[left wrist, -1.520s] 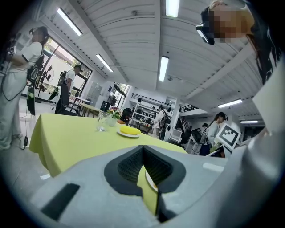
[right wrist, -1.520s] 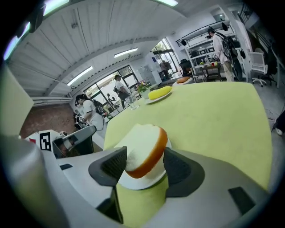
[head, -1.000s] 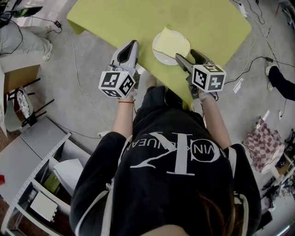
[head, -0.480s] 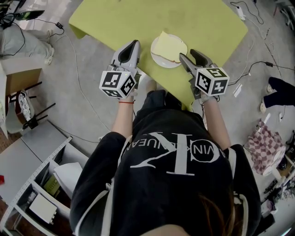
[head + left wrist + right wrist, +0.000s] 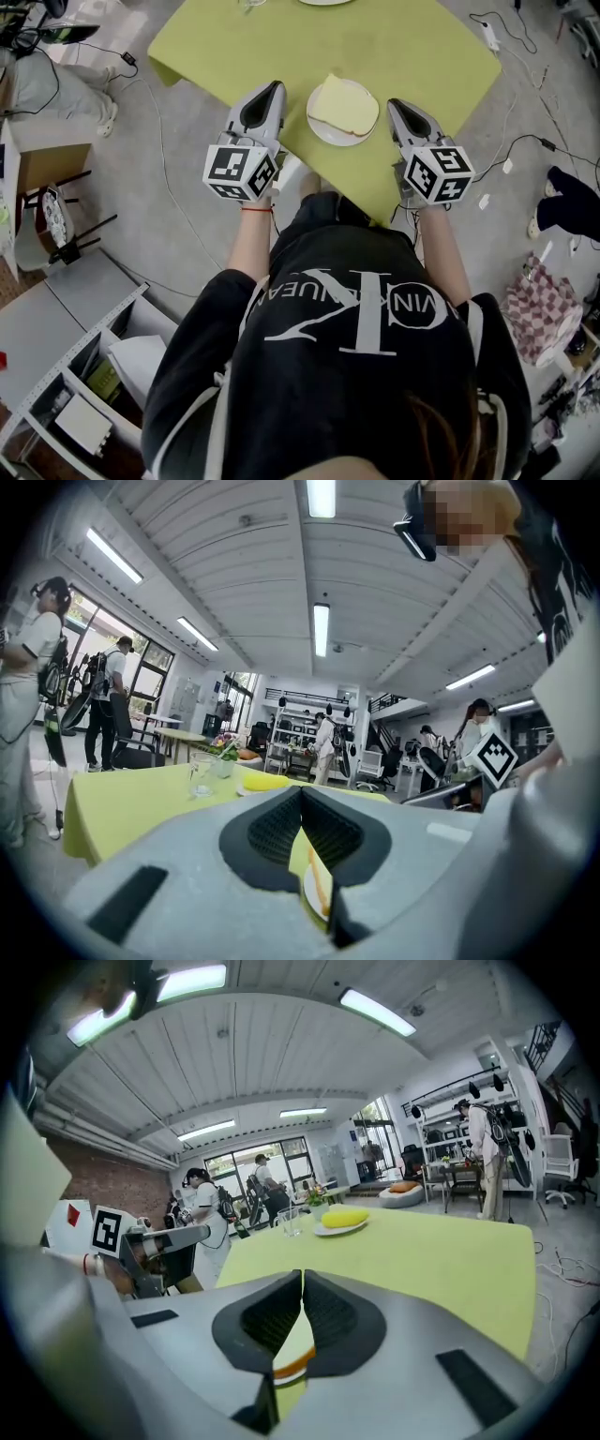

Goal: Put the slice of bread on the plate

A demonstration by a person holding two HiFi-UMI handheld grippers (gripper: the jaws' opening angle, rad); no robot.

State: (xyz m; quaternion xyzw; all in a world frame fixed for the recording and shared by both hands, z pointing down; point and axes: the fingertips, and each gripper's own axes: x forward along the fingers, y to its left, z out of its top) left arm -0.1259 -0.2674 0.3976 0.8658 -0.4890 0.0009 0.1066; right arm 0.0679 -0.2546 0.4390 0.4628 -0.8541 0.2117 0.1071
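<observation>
A pale yellow slice of bread (image 5: 343, 103) lies on a white plate (image 5: 323, 134) near the front edge of the yellow-green table (image 5: 234, 37). My left gripper (image 5: 273, 87) hovers left of the plate, its jaws shut and empty. My right gripper (image 5: 395, 104) is right of the plate, its jaws closing until they meet, with nothing between them. Neither gripper touches the bread. Below the left tips, the left gripper view shows the plate and bread (image 5: 320, 885). The right gripper view shows the bread's crust (image 5: 292, 1365) under its tips.
At the table's far side stand a glass (image 5: 289, 1222) and a second plate with something yellow (image 5: 343, 1218). Cables (image 5: 511, 66) trail over the floor right of the table. A metal shelf (image 5: 84, 375) stands at the lower left. Several people stand in the background.
The right gripper stood open beside the plate; its jaws have shut and it has lifted away to the right. The left gripper rose slightly. The bread stays on the plate.
</observation>
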